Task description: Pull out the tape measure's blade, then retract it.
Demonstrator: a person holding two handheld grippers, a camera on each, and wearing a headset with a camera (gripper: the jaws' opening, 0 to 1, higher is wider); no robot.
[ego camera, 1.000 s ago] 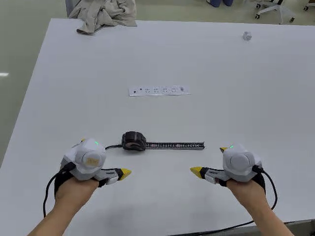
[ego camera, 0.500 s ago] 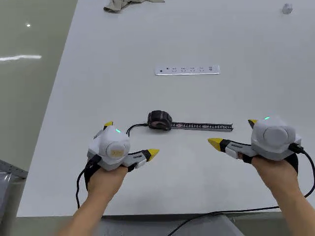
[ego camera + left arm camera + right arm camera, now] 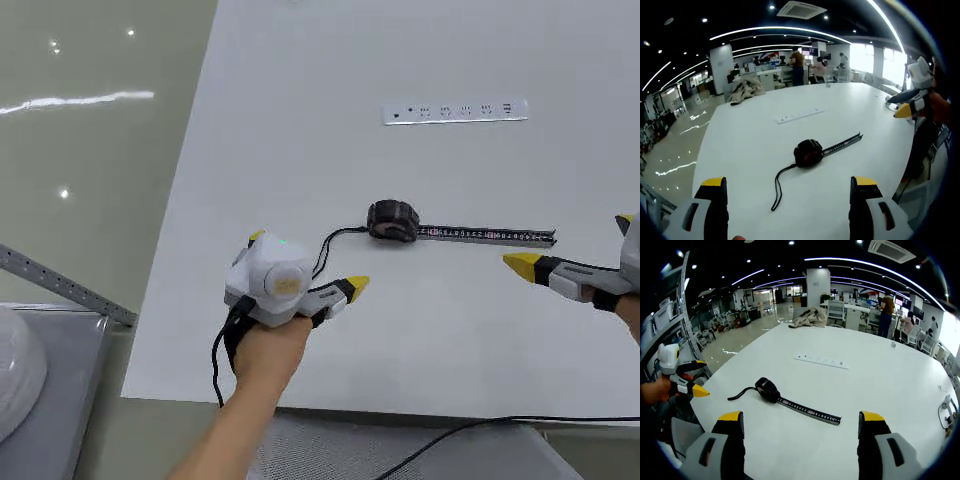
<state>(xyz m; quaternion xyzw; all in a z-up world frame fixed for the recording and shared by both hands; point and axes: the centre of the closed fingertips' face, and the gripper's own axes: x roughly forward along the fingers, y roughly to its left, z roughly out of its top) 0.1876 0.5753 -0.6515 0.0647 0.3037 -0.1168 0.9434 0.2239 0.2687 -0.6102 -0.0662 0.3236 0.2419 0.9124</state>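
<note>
Left tongs (image 3: 308,260), right tongs (image 3: 572,240), tape measure (image 3: 393,220) between.

Open tabletop (image 3: 300,130) around tape measure (image 3: 393,220); power strip (image 3: 455,111) well beyond.

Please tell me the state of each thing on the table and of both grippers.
tape measure: lying on the table, not held
blade: pulled out, flat on the table
strap: loose
left gripper: open, holding nothing
right gripper: open, holding nothing
power strip: nothing plugged in

An open-plan office: desks (image 3: 862,312) and chairs (image 3: 836,310) in rows, curved ceiling light strips (image 3: 780,28) and a large white table (image 3: 880,370).
</note>
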